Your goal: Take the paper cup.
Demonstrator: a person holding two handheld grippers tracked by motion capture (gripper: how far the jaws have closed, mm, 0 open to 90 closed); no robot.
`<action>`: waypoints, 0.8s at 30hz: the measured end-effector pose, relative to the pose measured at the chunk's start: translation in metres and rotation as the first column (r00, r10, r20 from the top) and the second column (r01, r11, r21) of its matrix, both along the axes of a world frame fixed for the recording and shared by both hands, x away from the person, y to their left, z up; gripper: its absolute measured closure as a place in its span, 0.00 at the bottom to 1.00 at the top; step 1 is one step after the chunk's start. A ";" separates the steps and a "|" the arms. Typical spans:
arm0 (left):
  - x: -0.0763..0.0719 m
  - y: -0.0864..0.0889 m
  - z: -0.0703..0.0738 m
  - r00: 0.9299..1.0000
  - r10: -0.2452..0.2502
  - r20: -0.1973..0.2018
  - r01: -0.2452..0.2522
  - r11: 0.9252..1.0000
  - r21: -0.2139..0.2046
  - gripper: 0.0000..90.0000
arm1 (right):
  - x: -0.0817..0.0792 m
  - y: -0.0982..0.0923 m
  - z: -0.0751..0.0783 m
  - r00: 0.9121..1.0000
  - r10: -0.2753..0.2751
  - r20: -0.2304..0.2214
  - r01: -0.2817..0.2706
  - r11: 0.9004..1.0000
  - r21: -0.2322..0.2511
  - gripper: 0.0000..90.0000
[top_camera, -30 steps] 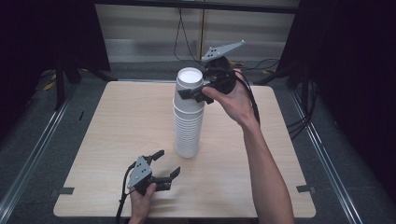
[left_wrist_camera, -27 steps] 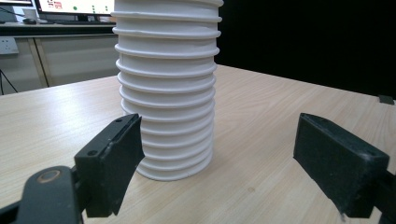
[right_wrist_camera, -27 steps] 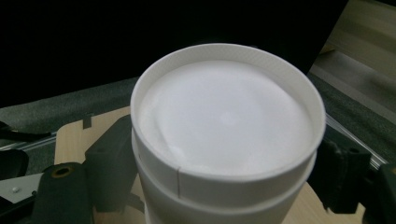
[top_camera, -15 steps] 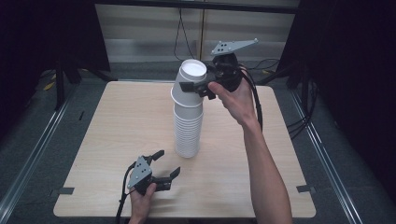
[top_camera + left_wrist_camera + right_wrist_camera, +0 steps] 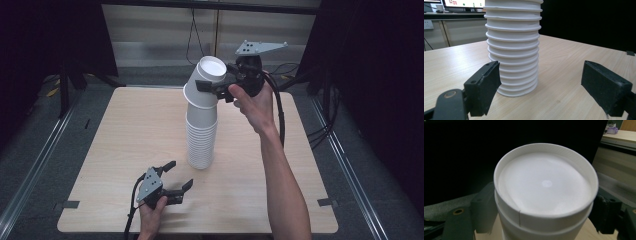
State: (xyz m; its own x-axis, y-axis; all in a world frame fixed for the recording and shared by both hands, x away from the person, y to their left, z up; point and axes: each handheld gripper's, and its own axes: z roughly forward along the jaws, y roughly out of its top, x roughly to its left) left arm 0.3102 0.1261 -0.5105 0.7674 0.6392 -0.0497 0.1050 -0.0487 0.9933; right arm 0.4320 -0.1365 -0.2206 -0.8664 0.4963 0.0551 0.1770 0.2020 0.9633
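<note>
Top cup (image 5: 206, 82); clamped tilted in right tongs (image 5: 216, 89); stack (image 5: 201, 135) contact unclear

Black grippers (image 5: 212, 89) — grey three-cornered plates, black trailing cables, blocky jaws — bare forearms.

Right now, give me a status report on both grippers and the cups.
Right gripper shut on top cup, tilted above the cup stack. Left gripper open, low on the table, beside the stack. Nothing in the way.
</note>
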 end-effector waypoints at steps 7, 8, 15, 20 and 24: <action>0.000 0.000 0.000 1.000 -0.002 0.000 0.002 1.000 0.000 0.17 | -0.004 -0.004 0.001 1.000 -0.008 0.018 0.007 0.999 0.042 0.24; 0.000 0.000 0.000 1.000 -0.002 -0.001 0.002 1.000 0.000 0.17 | -0.004 -0.005 0.000 1.000 -0.010 0.022 0.009 0.999 0.048 0.24; 0.000 0.000 0.000 1.000 -0.004 -0.006 0.004 1.000 -0.003 0.17 | -0.005 -0.010 -0.001 0.999 -0.015 0.029 0.012 0.996 0.085 0.24; 0.001 0.001 0.000 1.000 -0.005 -0.006 0.005 1.000 0.005 0.17 | -0.009 -0.014 -0.001 0.999 -0.015 0.041 0.011 0.994 0.105 0.24; 0.001 0.000 0.000 1.000 -0.002 -0.009 0.002 1.000 -0.003 0.17 | -0.011 -0.017 0.001 0.999 -0.017 0.043 0.012 0.993 0.119 0.24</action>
